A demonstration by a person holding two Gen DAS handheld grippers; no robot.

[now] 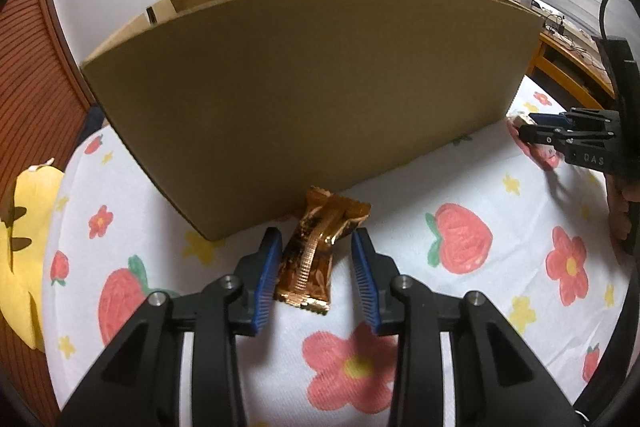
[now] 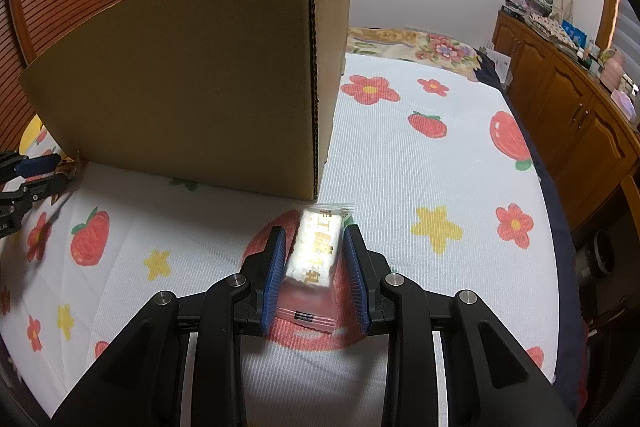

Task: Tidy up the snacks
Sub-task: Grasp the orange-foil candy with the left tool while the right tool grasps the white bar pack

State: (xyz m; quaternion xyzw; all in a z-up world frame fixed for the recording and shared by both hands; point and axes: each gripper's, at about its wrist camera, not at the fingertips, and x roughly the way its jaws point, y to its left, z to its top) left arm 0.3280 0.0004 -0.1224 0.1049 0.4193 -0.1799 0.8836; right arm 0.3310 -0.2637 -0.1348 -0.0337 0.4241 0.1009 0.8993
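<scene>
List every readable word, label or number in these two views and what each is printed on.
"DAS": on the black body of the right tool, seen from the left wrist.
Gold Chinese characters on the white snack packet: overexposed, unreadable.
Gold-brown snack wrapper: no legible text.
Cardboard box: no print visible.

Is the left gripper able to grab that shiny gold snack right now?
Probably yes. The left gripper has its jaws open on either side of the gold snack, which lies on the bedspread in front of the cardboard box. Nothing sits between them.
</scene>
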